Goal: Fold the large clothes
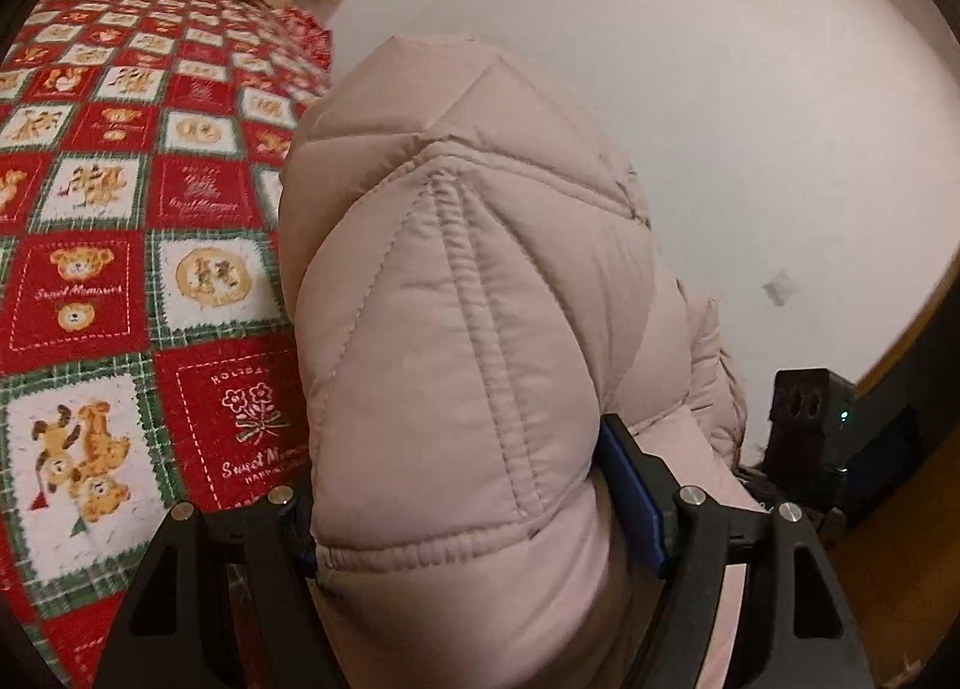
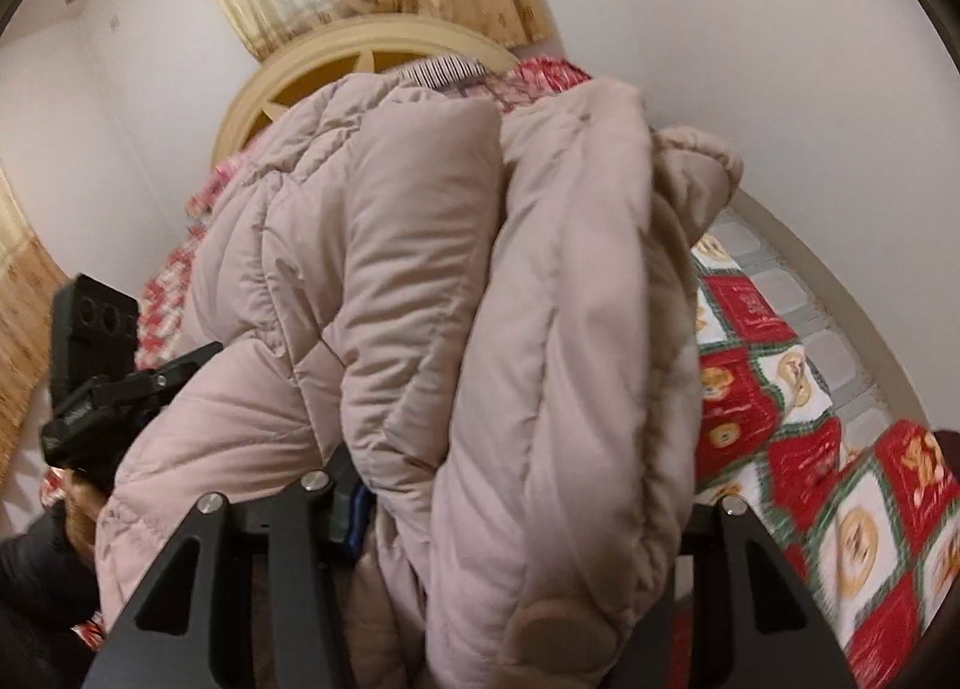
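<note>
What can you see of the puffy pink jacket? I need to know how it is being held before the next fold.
The jacket is pale pink, quilted and padded, with stitched seams crossing its smooth, slightly shiny shell. It is bunched into thick rolls, not flat. The left tool has a fat fold clamped between its fingers, and the right tool grips another bundle, with a round patch near the bottom. It appears lifted above the red, white and green teddy-bear quilt on the bed.

Both wrist views close behind puffy coat (image 1: pixel 456 329), sharing bedspread (image 1: pixel 120 197)
</note>
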### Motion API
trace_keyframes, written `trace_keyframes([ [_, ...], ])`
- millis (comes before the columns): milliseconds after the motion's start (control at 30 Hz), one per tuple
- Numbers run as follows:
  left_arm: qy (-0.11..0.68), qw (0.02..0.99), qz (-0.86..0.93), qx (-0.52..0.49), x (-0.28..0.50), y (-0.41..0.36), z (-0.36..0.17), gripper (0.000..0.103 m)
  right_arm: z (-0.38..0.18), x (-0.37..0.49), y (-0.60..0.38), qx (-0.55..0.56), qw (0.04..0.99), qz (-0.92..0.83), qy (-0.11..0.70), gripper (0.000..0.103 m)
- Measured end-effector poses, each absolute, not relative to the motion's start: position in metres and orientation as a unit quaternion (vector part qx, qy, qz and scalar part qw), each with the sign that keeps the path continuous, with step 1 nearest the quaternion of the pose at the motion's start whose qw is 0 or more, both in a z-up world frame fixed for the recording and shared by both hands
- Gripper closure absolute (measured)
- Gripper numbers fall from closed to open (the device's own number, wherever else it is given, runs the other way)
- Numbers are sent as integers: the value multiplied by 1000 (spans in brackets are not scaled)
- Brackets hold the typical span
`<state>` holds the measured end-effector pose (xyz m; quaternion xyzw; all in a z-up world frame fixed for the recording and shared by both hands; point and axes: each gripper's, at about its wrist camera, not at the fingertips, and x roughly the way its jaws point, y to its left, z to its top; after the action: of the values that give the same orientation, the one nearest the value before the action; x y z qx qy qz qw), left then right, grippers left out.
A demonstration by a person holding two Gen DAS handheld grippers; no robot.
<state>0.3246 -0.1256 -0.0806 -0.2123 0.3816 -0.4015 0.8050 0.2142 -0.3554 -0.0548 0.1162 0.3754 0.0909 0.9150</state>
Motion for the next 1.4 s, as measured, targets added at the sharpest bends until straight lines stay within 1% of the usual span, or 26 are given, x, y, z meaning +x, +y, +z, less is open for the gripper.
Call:
trace_keyframes([
  [67,382,812,-390,-206,329,-128,-88,29,-67,229,-370,128,910,100,383,50],
  [133,385,818,-378,-198,332,-129,-93,27,-81,236,-387,176,901,119,378,48],
  [167,389,820,-371,-197,334,-130,-96,26,-91,241,-394,207,893,127,378,46],
  [267,396,824,-352,-201,345,-133,-107,18,-112,256,-403,248,882,136,377,39],
  [300,398,824,-350,-200,347,-134,-110,15,-116,258,-405,265,877,140,375,38],
  [400,396,826,-349,-194,346,-136,-111,14,-125,261,-412,308,862,154,373,38],
  [533,397,829,-346,-189,344,-137,-109,14,-123,255,-408,300,864,150,375,37],
  [600,402,826,-348,-188,341,-136,-107,14,-122,256,-408,306,863,148,374,36],
  [700,412,818,-359,-181,345,-136,-99,14,-122,243,-413,304,869,131,369,28],
  [733,413,817,-360,-177,346,-135,-97,14,-120,237,-413,299,872,125,367,24],
  [767,413,818,-361,-172,344,-136,-94,13,-119,231,-414,297,874,121,365,24],
  [833,410,822,-358,-165,342,-139,-93,11,-123,222,-413,304,871,116,369,24],
  [867,409,826,-353,-159,342,-142,-93,10,-126,218,-416,311,869,113,369,29],
  [900,410,828,-350,-152,342,-146,-93,8,-126,215,-416,318,869,107,364,30],
  [1000,411,831,-353,-128,350,-155,-90,6,-124,203,-409,316,878,73,353,33],
  [1067,407,835,-355,-104,355,-162,-85,5,-123,194,-406,321,880,48,346,33],
  [1133,400,843,-354,-69,361,-173,-83,1,-124,188,-403,327,882,31,338,34],
  [1200,397,843,-359,-50,367,-178,-85,1,-123,184,-400,323,886,10,331,34],
  [1233,401,839,-363,-53,369,-176,-87,1,-123,182,-401,325,885,8,333,33],
  [1367,405,833,-369,-72,365,-160,-84,1,-118,183,-414,343,875,29,340,20],
  [1400,403,835,-368,-72,362,-157,-81,1,-115,182,-417,348,873,32,339,20],
])
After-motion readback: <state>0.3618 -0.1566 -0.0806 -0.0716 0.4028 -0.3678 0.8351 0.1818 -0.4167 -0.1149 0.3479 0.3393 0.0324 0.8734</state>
